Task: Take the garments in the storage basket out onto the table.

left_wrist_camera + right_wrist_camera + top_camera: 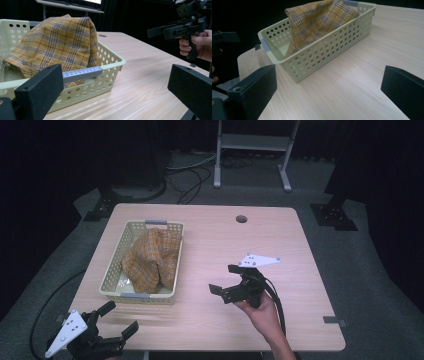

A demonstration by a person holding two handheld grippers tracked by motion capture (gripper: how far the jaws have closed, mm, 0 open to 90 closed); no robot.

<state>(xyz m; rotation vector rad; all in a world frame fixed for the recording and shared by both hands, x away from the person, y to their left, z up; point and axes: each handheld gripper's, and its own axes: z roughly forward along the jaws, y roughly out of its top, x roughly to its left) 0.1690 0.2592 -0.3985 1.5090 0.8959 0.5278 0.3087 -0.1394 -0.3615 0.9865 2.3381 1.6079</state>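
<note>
Both tools gape empty: left tool (117,318) just short of the basket (111,270), right tool (223,279) beside it. Pinching the cloth's (152,257) peak looks best, clear of the rim.

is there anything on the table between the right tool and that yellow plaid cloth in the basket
Only the basket's own near wall. The right tool is open over bare table, and the plaid cloth rises above the basket rim, so it looks reachable from above.

The table (280,245) is being lit evenly from above, while the surroundings are being kept dark. Near jaws are being blurred in both gripper views.
</note>
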